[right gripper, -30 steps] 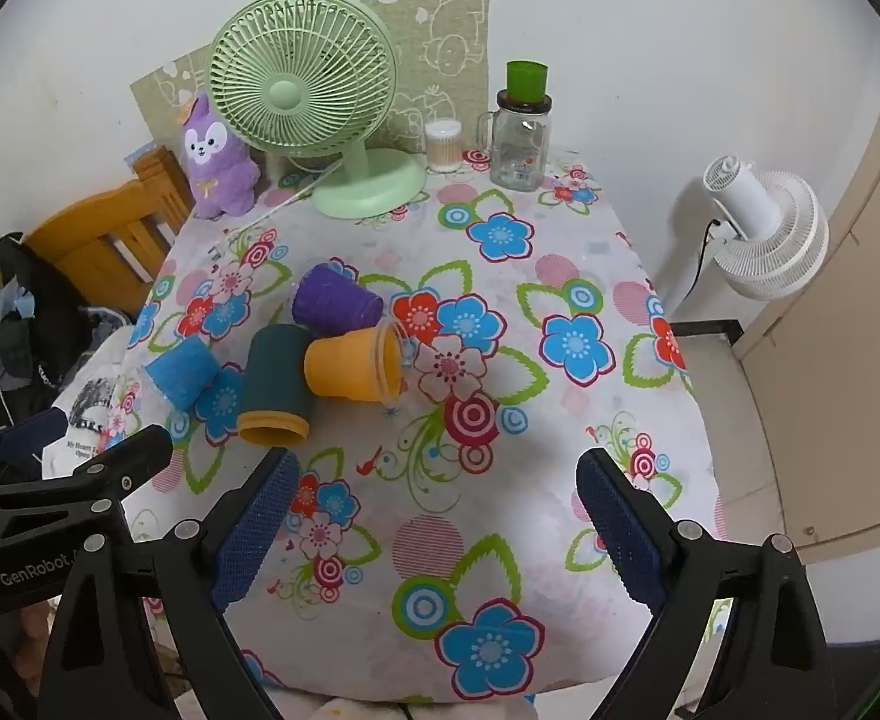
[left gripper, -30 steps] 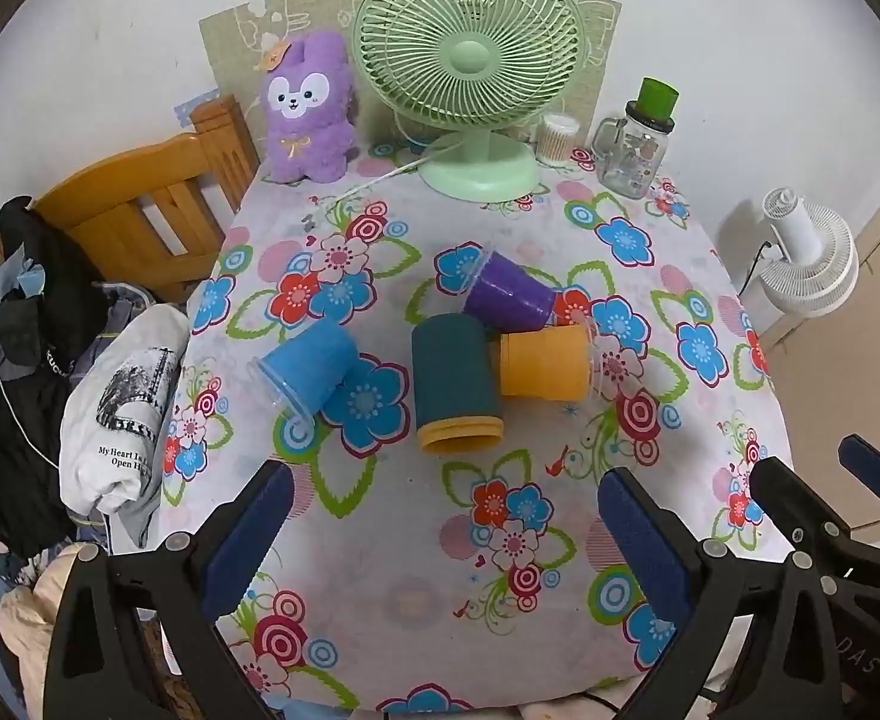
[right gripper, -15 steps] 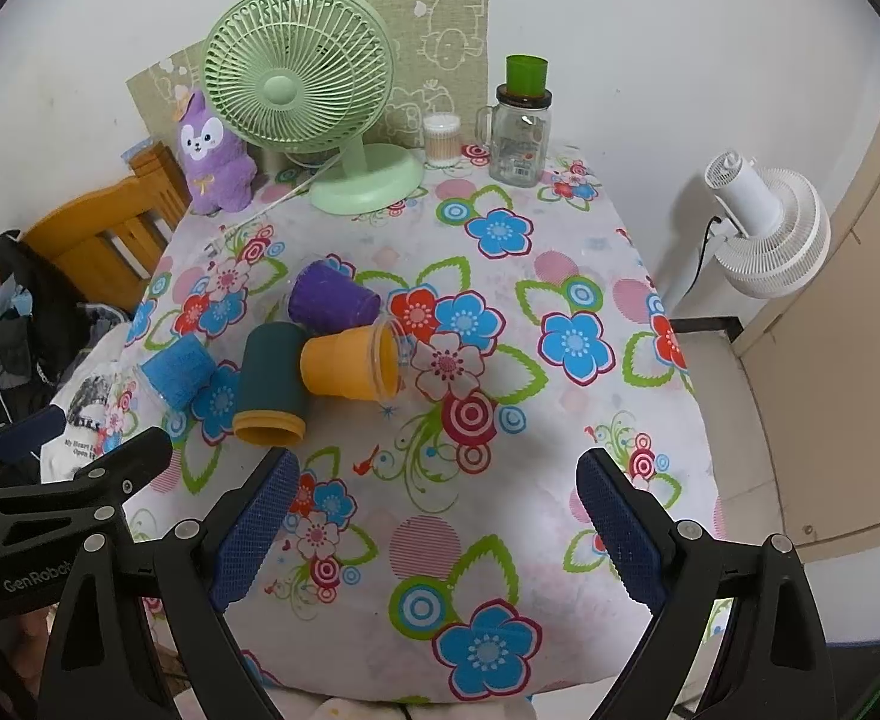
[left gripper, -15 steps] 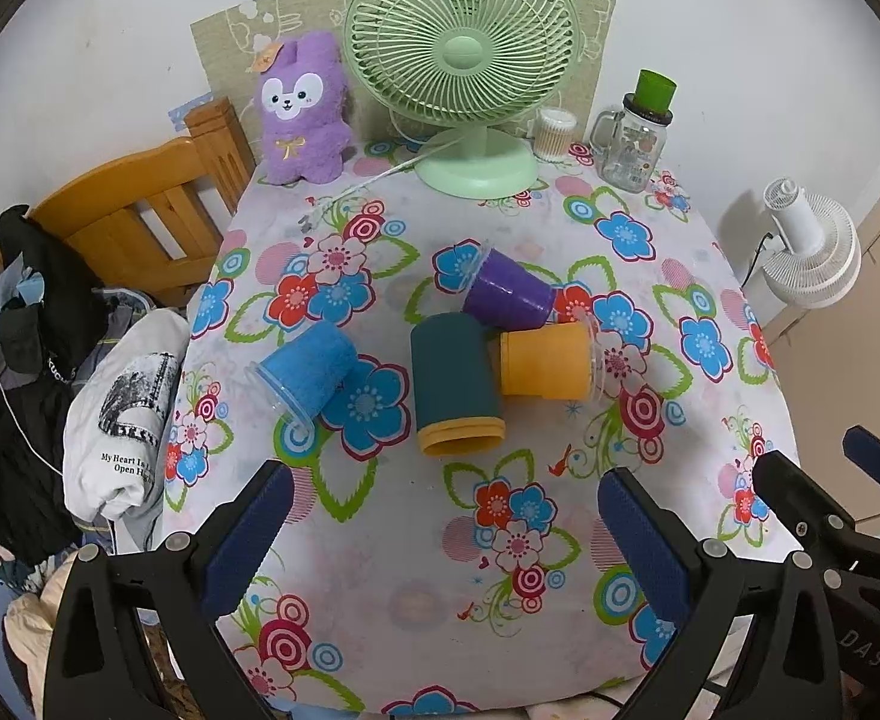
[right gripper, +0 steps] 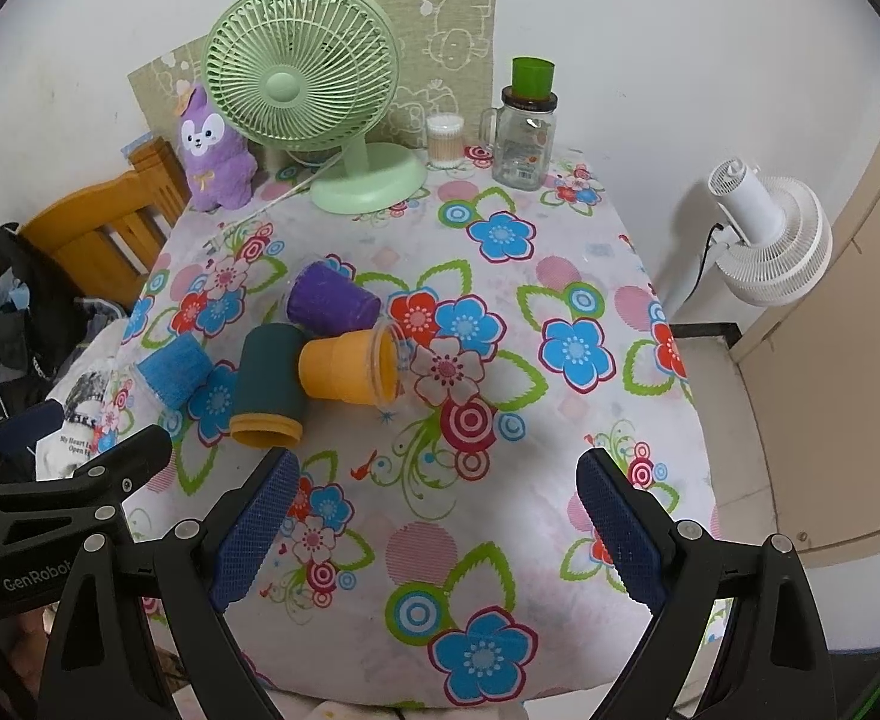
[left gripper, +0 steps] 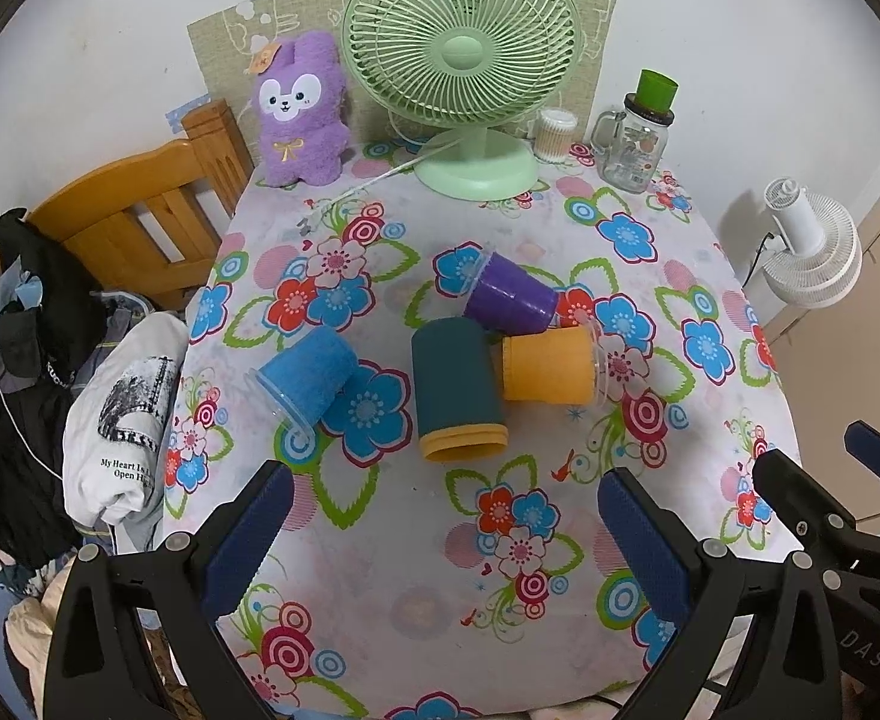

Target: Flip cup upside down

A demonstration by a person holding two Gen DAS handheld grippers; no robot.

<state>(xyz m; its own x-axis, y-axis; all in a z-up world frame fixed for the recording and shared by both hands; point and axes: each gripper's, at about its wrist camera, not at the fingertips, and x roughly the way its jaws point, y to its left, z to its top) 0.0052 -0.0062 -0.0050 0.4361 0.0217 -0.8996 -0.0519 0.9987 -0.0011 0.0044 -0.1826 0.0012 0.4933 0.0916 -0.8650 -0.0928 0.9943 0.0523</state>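
Several cups lie on their sides in the middle of the flowered table [left gripper: 650, 276]: a blue cup [left gripper: 305, 372], a dark teal cup [left gripper: 455, 399], an orange cup [left gripper: 551, 363] and a purple cup [left gripper: 509, 294]. The right wrist view shows them too: blue [right gripper: 170, 369], teal [right gripper: 269, 387], orange [right gripper: 350, 366], purple [right gripper: 329, 300]. My left gripper [left gripper: 440, 546] is open and empty, above the table's near edge, short of the cups. My right gripper [right gripper: 437, 537] is open and empty, near the front edge, to the right of the cups.
A green desk fan [left gripper: 464, 60], a purple plush toy [left gripper: 302, 111], a glass jar with a green lid [left gripper: 638, 135] and a cotton-swab pot [left gripper: 554, 135] stand at the back. A wooden chair [left gripper: 140, 216] with clothes stands left. A white fan [right gripper: 764, 234] stands right.
Both grippers have risen and drawn back slightly, so the table looks a little farther away. The cups have not moved. Both grippers stay open.
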